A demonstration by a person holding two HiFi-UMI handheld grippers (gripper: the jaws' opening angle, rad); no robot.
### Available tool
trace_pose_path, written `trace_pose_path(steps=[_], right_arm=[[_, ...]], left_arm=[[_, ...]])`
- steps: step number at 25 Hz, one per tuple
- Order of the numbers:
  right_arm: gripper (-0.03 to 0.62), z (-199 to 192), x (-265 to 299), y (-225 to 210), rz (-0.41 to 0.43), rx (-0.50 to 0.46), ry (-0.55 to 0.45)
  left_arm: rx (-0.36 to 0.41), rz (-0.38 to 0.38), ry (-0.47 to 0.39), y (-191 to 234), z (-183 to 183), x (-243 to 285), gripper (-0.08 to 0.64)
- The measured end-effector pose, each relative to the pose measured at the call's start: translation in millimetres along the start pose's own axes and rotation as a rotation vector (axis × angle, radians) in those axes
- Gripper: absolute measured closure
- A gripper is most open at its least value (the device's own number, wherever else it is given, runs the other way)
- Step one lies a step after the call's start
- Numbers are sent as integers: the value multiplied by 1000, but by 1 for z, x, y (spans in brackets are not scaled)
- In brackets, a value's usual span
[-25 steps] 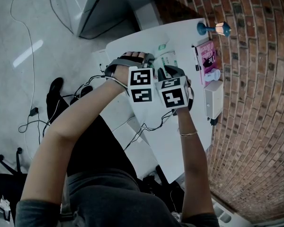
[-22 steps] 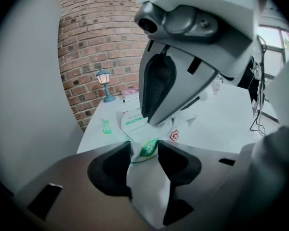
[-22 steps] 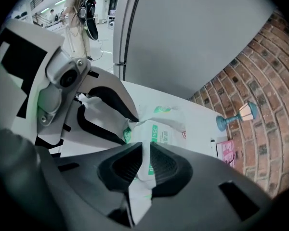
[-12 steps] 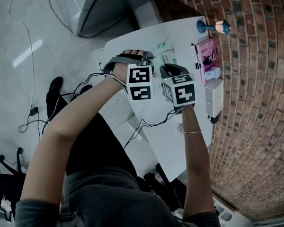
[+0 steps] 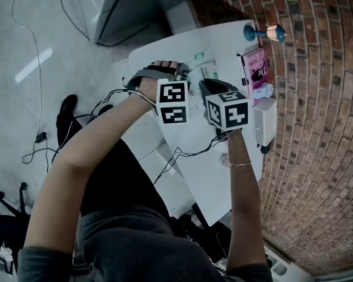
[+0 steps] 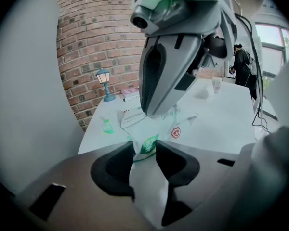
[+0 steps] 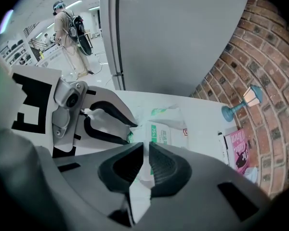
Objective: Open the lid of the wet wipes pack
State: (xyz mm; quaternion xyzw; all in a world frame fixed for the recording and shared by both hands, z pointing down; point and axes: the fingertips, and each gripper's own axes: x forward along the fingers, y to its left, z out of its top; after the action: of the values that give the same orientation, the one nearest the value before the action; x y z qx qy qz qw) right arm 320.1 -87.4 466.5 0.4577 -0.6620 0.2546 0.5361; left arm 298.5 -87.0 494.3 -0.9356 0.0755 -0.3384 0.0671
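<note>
Both grippers have just been closing, and each now has part of the wet wipes pack (image 5: 207,70) between its jaws. The pack sits at the far end of the white table (image 5: 223,175), left of a pink book (image 5: 257,69) and nearer than a small blue lamp (image 5: 265,35).

The left gripper (image 6: 145,150) is clamped on the near left end of the pack. Its own view shows the white film squeezed into a narrow waist between the two dark pads, with the green print just beyond them. It has kept its place over the last second.

The right gripper (image 7: 145,153) has its jaws almost together, with only a thin white layer (image 7: 140,189) showing in the slit between them. I take that layer to be the lid flap, though the view is too close to be sure. Since a second ago its marker cube (image 5: 227,111) has rolled and shifted a little to the right in the head view, so the wrist has been turning while the jaws tighten.

For the task, this looks like the grasp being completed. One gripper anchors the pack, and the other has pinched what should be the lid. The lid does not yet look lifted, and the pack still appears flat and closed on top. The next move probably calls for peeling up and away while the left grip holds firm. A slip of the thin flap seems the main risk.
</note>
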Motion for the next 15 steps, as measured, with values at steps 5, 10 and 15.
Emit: trace_pose_path(steps=[5, 10, 15], right_arm=[[551, 1, -2, 0, 36, 32, -10], [550, 1, -3, -1, 51, 46, -11], [551, 1, -5, -2, 66, 52, -7]], left_arm=[[1, 6, 3, 0, -1, -1, 405], [1, 3, 4, 0, 0, 1, 409], [0, 3, 3, 1, 0, 1, 413]])
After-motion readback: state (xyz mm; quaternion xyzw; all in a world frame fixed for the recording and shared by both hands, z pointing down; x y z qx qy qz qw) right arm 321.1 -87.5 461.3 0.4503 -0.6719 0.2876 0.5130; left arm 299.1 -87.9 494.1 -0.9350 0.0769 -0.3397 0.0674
